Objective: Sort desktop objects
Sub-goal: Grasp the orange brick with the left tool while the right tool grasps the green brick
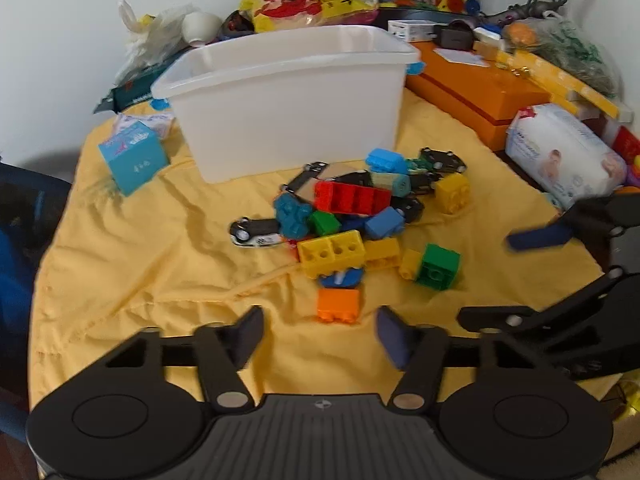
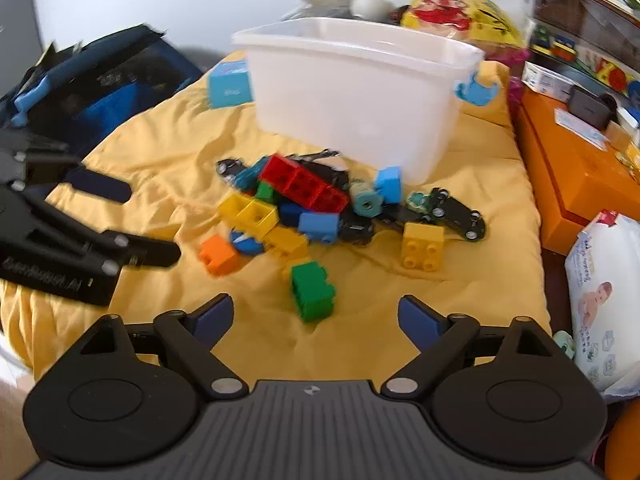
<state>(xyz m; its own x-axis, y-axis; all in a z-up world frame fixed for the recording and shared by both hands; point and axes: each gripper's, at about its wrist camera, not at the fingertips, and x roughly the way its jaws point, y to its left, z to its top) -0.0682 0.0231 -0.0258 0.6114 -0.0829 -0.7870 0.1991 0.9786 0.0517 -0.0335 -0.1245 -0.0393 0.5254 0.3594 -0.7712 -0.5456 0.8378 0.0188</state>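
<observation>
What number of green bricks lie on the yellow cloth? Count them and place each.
2. One large green brick lies apart, nearest the right gripper; one small green brick sits wedged under the red brick. The pile may hide more.

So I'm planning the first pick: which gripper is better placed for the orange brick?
Left. The orange brick lies just ahead of the open left gripper; the right gripper faces the green brick instead.

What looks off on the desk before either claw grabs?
The bricks and black toy parts lie heaped on the yellow cloth, outside the white bin. The green brick lies tipped on its side, apart from the heap. Both claws are open.
</observation>
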